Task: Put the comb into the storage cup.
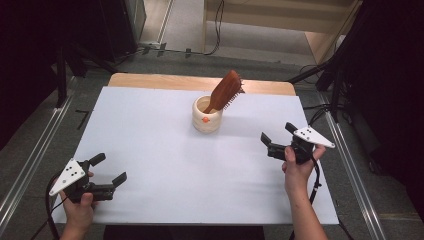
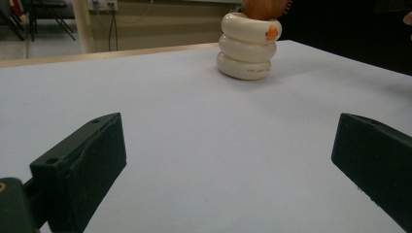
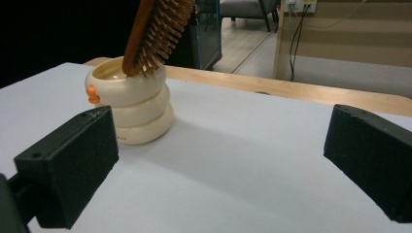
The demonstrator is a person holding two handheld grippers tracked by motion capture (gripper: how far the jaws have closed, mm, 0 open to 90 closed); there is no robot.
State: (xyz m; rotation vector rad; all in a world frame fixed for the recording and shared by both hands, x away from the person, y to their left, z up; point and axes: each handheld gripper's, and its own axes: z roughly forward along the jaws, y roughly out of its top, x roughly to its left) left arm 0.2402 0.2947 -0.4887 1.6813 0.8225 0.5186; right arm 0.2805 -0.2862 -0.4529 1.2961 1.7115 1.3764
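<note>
A cream ribbed cup (image 1: 206,118) (image 2: 248,46) (image 3: 131,104) with a small orange mark stands upright at the far middle of the white table (image 1: 165,165). A wooden hairbrush (image 1: 226,91) (image 3: 158,29) leans in it, bristle head up and tilted right. My left gripper (image 1: 108,170) (image 2: 228,160) rests low at the near left, open with nothing between its jaws. At the right side my right gripper (image 1: 278,133) (image 3: 218,160) is open too, aimed towards the cup and well apart from it.
The white sheet covers a wooden tabletop whose far edge (image 1: 200,80) shows bare. Cables (image 1: 217,30) and dark stands (image 1: 330,75) sit on the floor beyond. Metal rails (image 1: 30,160) run along both sides of the table.
</note>
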